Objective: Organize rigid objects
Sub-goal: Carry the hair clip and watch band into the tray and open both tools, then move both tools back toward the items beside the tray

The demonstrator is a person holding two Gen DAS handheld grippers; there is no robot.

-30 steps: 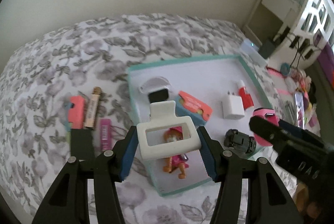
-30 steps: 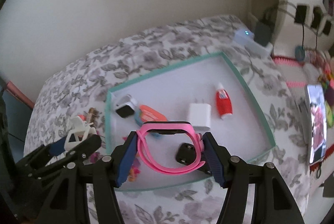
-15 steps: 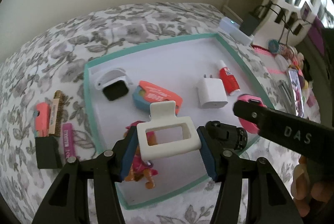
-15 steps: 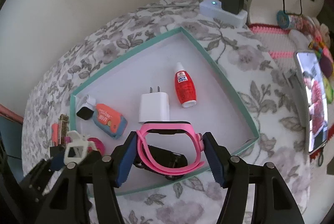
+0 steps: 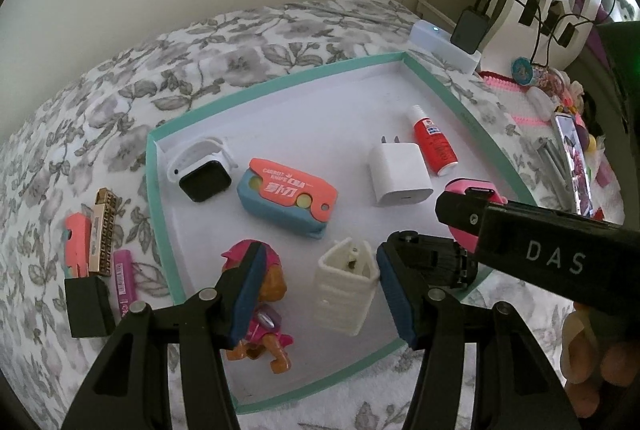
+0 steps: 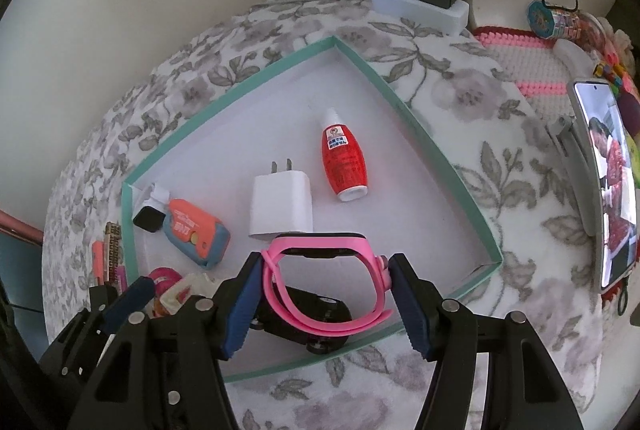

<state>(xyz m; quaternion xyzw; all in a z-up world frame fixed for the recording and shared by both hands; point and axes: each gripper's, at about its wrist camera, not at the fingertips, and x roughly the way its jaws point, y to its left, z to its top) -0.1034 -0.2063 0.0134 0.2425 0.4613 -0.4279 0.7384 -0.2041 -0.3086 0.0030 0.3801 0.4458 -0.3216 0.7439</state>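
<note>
A teal-rimmed white tray (image 5: 280, 79) lies on the floral bedspread. My left gripper (image 5: 318, 296) is open over its near side. The white plastic piece (image 5: 347, 294) is loose between the fingers, tilted and next to the right finger. My right gripper (image 6: 326, 304) is shut on a pink watch (image 6: 324, 284) held above the tray's near edge (image 6: 352, 344). In the tray lie a toy figure (image 5: 264, 314), a black toy car (image 6: 304, 314), a blue-orange case (image 5: 286, 199), a white charger (image 5: 400, 175), a red bottle (image 5: 434, 147) and a white watch (image 5: 200, 169).
Left of the tray lie a coral item (image 5: 76, 244), a patterned stick (image 5: 102, 230), a pink tube (image 5: 124, 280) and a black block (image 5: 88, 306). A power strip (image 6: 420, 5) and a phone (image 6: 608, 181) lie to the right.
My left gripper has opened and let go of the white plastic piece, which has dropped and tipped between the fingers. Both grippers have moved forward over the tray.
</note>
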